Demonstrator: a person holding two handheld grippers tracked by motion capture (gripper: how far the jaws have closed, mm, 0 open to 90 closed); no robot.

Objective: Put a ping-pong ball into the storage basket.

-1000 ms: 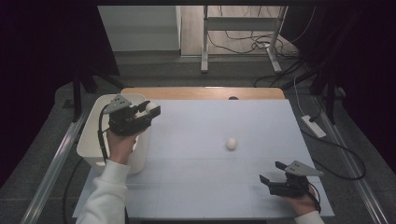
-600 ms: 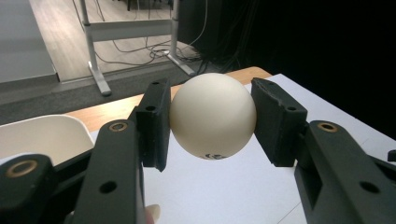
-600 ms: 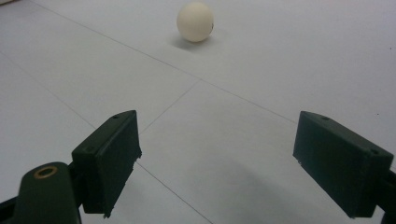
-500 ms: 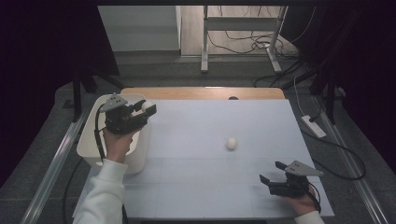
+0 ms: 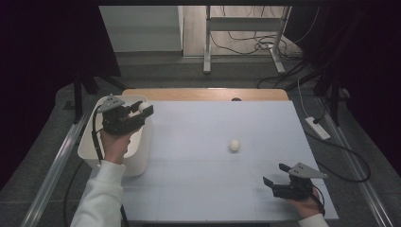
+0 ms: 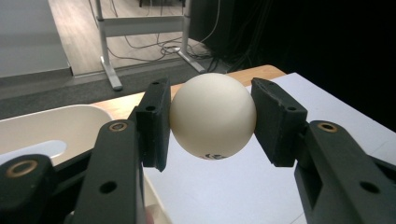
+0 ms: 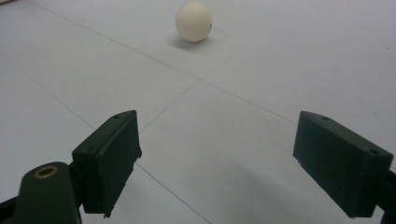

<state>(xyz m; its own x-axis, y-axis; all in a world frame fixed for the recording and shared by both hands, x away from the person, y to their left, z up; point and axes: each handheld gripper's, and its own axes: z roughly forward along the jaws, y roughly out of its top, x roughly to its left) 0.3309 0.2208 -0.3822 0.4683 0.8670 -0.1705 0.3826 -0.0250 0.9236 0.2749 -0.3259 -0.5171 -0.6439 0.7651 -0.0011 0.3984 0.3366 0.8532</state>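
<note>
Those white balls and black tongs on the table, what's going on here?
A person is working at a table with tongs in each hand. The left tongs are shut on a white ball, held above the rim of a white bin at the table's left edge, so it looks about to be dropped in. A second ball lies loose on the table. The right tongs are open and hold nothing, near the front right corner, pointing toward that ball.

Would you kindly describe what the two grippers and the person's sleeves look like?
Both grippers, left gripper and right gripper, are black, with two blocky rectangular jaws, brass-ringed holes in the arms and a grey three-cornered plate on top. A black cable trails from the left one. The sleeves are white.
</note>
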